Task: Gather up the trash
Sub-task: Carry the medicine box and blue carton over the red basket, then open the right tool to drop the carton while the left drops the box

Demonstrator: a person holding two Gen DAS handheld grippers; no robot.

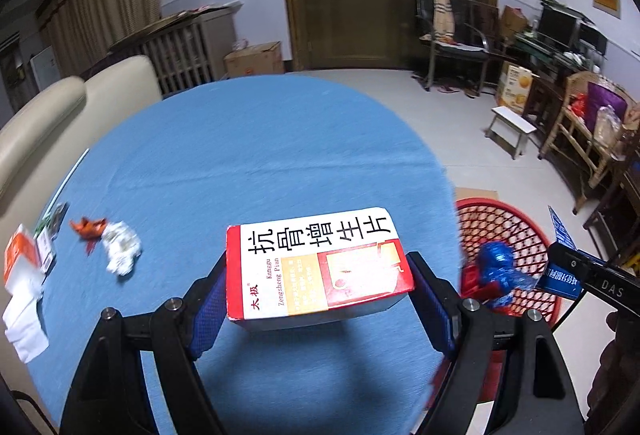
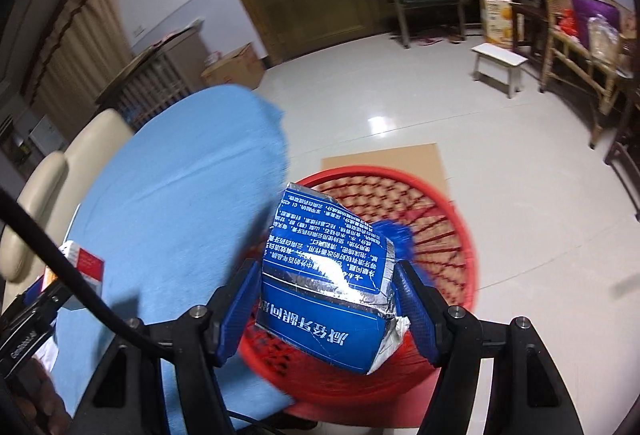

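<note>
Blue-padded left fingers (image 1: 320, 299) grip my red-and-white box (image 1: 316, 267) over the bench (image 1: 240, 155); tissue (image 1: 120, 247) and wrappers (image 1: 88, 227) remain there. Right view: fingers (image 2: 324, 311) clamp a crushed blue carton (image 2: 332, 291) above the red basket (image 2: 460, 235), not yet dropped.

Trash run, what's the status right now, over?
Left tongs clamped on red-and-white medicine box, over the blue table. Right tongs gripping crumpled blue carton above red basket. Nothing blocking the basket.
</note>
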